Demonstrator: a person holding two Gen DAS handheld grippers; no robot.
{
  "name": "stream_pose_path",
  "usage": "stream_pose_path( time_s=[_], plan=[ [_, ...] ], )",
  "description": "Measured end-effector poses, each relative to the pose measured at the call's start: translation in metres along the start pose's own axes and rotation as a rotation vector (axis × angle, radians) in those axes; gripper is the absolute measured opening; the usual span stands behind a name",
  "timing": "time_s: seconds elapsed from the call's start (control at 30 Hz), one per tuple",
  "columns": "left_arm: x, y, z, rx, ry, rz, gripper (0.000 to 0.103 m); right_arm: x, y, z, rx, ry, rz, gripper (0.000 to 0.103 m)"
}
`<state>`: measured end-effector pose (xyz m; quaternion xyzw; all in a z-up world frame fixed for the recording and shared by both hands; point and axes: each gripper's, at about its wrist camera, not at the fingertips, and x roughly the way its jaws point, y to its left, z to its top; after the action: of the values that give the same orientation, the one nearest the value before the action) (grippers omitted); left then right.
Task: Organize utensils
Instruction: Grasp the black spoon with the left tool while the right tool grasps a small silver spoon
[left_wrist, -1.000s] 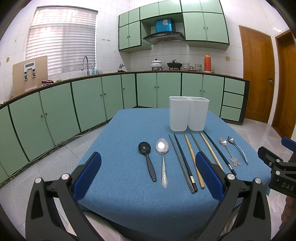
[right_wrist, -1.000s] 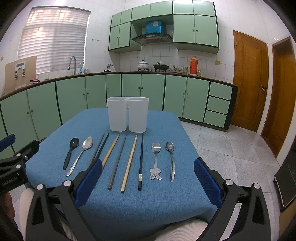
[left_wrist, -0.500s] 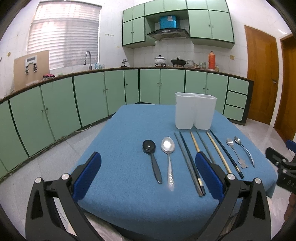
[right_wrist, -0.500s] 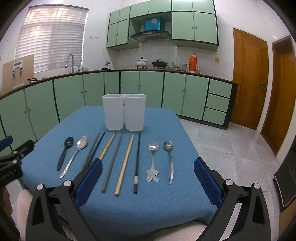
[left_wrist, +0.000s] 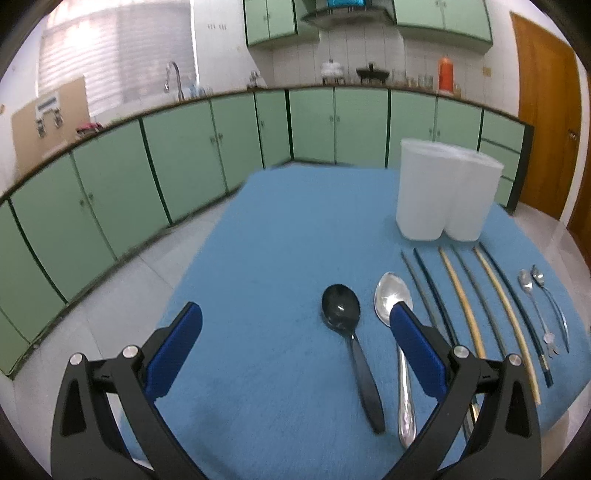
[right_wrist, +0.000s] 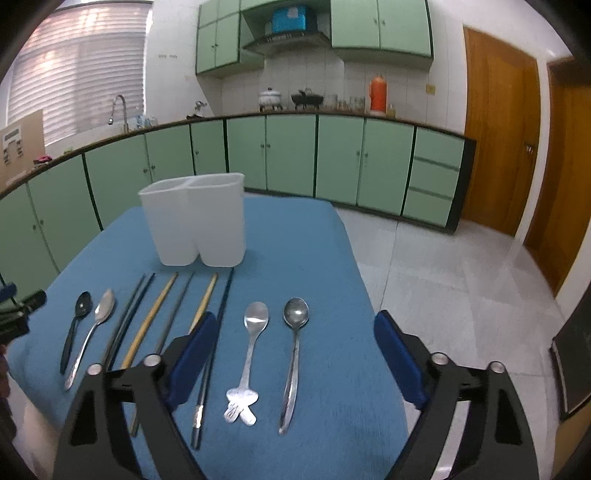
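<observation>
left gripper (left_wrist: 295, 345): jaws spread wide, holding nothing; hovers over the near left part of the worktop.
worktop (left_wrist: 280, 229): covered in blue cloth; every utensil lies flat on it in one row.
black spoon (left_wrist: 351, 339): leftmost in the row, bowl away from the camera, lying between the left jaws' line of sight.
large silver spoon (left_wrist: 400, 354): just beside the black spoon, partly behind the left gripper's right pad.
chopsticks (right_wrist: 147, 325): six sticks, dark and tan mixed, side by side in the middle of the row, tips pointing toward the holder.
white holder (right_wrist: 194, 225): two compartments, upright at the far end of the chopsticks; both look empty, though the bottoms are hidden.
small figured spoon (right_wrist: 249, 354): right of the chopsticks, ornament end nearest the camera.
small silver spoon (right_wrist: 293, 354): rightmost, just beside the figured spoon, not touching it.
right gripper (right_wrist: 295, 358): jaws spread wide, holding nothing; the two small spoons lie between the pads in its view.
step in hand: approach; nothing picked, nothing in the holder, task looks barely begun.
next move, left: likely lower onto the black spoon's handle and close across its width.
next move, right: likely centre on one small spoon only; the thin, flat handles call for a low, square pinch.
</observation>
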<state>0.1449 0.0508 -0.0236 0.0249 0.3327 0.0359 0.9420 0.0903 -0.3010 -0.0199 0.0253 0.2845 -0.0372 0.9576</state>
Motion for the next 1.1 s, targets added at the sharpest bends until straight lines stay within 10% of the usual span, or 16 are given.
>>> stream_pose_path(
  time_s=[0.17,1.1],
  plan=[
    [0.037,-0.005,0.006,-0.011,0.097,-0.012,0.079,0.019,-0.004,0.001,-0.011,0.03,-0.008,0.075],
    [0.092,-0.014,0.015,-0.038,0.238,-0.076,0.056,0.052,-0.008,0.012,-0.05,0.069,-0.028,0.074]
  ],
)
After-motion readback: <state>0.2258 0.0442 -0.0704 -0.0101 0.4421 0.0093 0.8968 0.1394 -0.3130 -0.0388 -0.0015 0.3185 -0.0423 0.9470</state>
